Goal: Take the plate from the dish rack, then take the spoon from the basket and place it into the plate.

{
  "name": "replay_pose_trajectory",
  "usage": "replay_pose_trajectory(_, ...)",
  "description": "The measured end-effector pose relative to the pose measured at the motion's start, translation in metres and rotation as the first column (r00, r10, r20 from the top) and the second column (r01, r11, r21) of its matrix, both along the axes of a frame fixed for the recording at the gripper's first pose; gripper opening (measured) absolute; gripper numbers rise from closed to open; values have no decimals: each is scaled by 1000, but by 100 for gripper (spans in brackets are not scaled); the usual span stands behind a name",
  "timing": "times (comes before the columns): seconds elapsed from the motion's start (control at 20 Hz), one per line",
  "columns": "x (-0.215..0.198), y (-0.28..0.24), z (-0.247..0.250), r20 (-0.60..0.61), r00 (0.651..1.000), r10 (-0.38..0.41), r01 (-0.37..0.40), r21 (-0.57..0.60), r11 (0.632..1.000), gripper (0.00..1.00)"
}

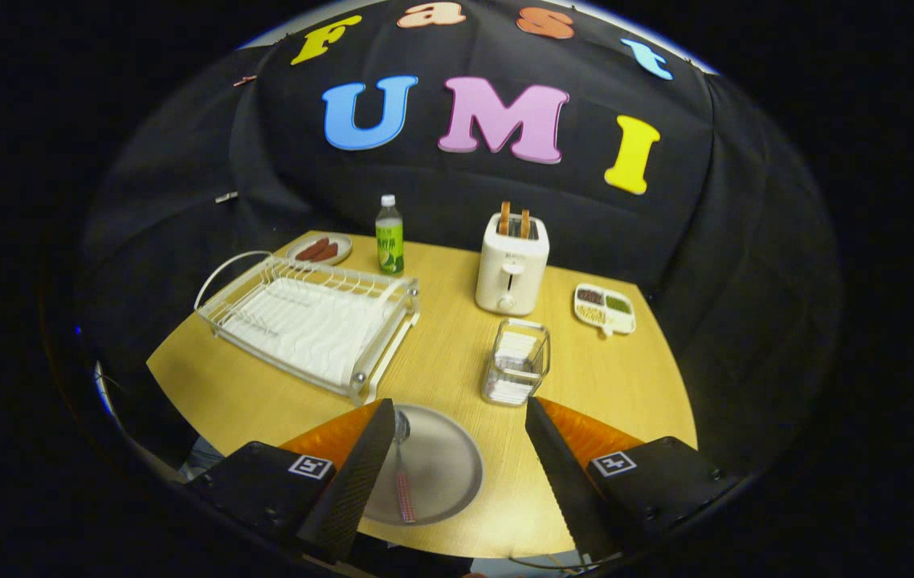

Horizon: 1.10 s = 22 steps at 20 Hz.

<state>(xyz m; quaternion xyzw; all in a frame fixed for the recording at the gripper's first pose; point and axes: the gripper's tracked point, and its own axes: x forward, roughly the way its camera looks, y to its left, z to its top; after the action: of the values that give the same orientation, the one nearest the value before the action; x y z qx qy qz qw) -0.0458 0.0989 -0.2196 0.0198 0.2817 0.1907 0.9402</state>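
The gripper (461, 417) shows as two long wedge-shaped fingers that taper to narrow tips and stand wide apart, with nothing pressed between them. Each finger has a flat inner face with a fine woven, carbon-like texture and a smooth outer face that slopes down to its base. Each finger rises from a boxy black block with rounded corners and a matte finish. On top of each block sits a small square white tag printed with a black coded pattern, one on the left block and one on the right. A few small round screw heads dot the right block near its outer edge.
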Motion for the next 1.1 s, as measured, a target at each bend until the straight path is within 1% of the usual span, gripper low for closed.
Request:
replay_pose_trajectory(0.15,26,-7,60,125,992,-30,28,16,999,98)
replay_pose_trajectory(0.35,43,-16,132,254,964,-83,68,66,995,98)
replay_pose_trajectory(0.5,49,-28,178,341,931,-133,105,99,990,98)
replay_pose_trajectory(0.7,51,-44,233,451,872,-189,150,122,981,98)
replay_pose_trajectory(0.8,49,-49,254,495,842,-214,167,138,976,97)
replay_pose_trajectory(0.9,48,-54,267,519,823,-232,178,152,972,97)
replay_pose_trajectory(1.1,45,-56,264,516,823,-238,187,150,971,97)
